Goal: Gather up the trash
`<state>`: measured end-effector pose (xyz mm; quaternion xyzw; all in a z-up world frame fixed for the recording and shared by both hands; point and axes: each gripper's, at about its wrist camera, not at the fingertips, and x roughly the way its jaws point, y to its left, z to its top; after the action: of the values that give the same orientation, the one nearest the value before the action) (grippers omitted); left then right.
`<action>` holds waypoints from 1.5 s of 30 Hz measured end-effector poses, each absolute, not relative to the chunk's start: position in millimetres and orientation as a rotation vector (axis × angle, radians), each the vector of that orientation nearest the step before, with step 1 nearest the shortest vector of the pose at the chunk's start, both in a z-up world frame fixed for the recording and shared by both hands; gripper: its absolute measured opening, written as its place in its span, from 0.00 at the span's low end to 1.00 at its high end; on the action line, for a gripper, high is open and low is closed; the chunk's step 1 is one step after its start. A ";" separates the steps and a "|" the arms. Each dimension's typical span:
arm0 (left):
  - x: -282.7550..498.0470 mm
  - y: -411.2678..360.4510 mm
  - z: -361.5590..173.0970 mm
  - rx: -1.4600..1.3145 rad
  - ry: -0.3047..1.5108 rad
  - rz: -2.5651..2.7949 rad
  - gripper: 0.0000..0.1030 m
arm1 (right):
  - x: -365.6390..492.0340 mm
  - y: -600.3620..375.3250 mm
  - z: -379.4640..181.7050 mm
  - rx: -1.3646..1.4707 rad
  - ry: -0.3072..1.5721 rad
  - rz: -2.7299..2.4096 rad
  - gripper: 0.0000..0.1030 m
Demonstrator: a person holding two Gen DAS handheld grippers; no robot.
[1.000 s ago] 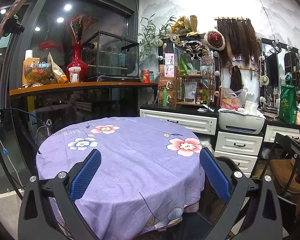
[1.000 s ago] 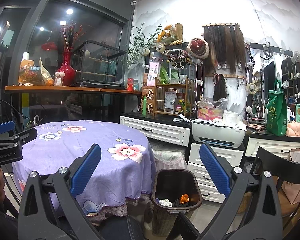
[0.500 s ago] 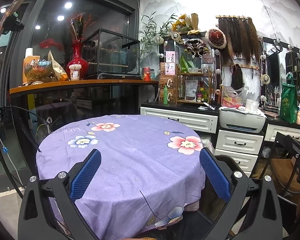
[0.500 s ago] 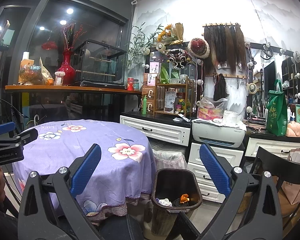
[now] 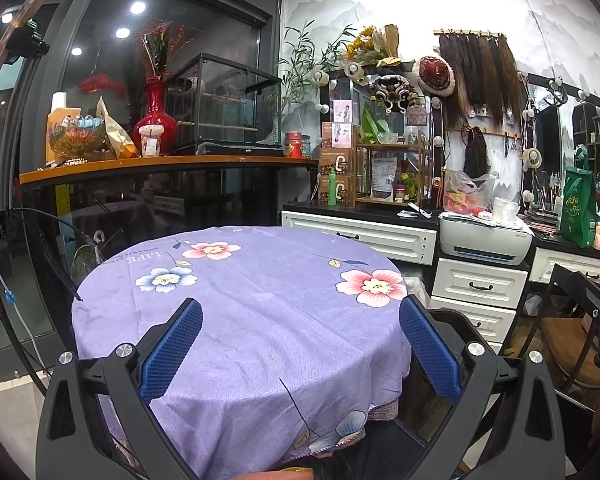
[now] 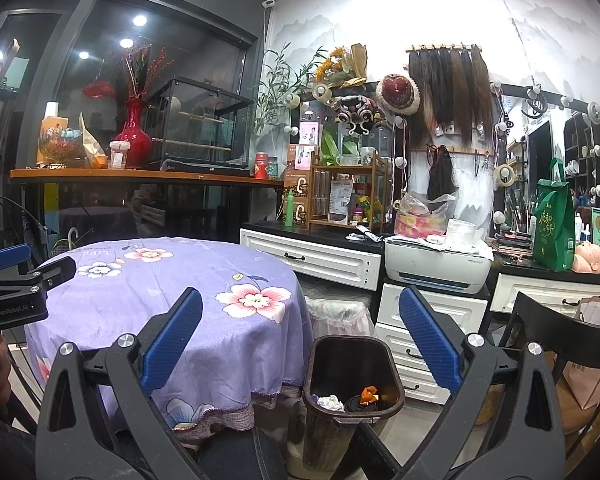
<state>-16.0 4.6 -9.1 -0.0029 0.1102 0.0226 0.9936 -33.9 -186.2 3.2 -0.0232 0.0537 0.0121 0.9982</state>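
Grippers both sat wide open and empty. Left gripper (image 5: pixel 300 344) hung above the near part of the round table (image 5: pixel 260 320), blue pads (image 5: pixel 172 348) spread far apart with only purple floral cloth showing between them. No trash was visible on the tabletop in either view.

Right gripper (image 6: pixel 300 340) pointed past the table's right edge, fingers splayed equally wide, nothing between them. Trash bin (image 6: pixel 352 376) stood on the floor just beside the table, under the cloth's hem line on the right, framed between the right gripper's fingers. Inside the bin: a white crumpled scrap (image 6: pixel 330 402) at the left, an orange scrap (image 6: pixel 369 395) toward the middle-right, and a dark round item between them that was too dim to identify.

White drawers (image 6: pixel 312 260) and a printer (image 6: pixel 436 266) stood behind the bin along the wall. Black chair (image 6: pixel 560 340) sat right of the bin. Left gripper's body also showed at the left edge of the right wrist view, over the table's left side.
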 end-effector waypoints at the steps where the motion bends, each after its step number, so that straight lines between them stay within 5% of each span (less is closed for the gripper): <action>1: -15.8 4.5 -9.1 -0.006 0.222 0.045 0.95 | -34.5 -186.5 2.5 -0.046 0.109 0.025 0.94; 45: -13.2 6.0 -14.9 -0.006 0.234 0.042 0.95 | -33.2 -189.1 2.9 -0.048 0.112 0.028 0.94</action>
<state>-13.2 6.0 -14.9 -0.0029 0.1167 0.0208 0.9929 -33.2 -189.1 2.9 -0.0242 0.0558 0.0141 0.9980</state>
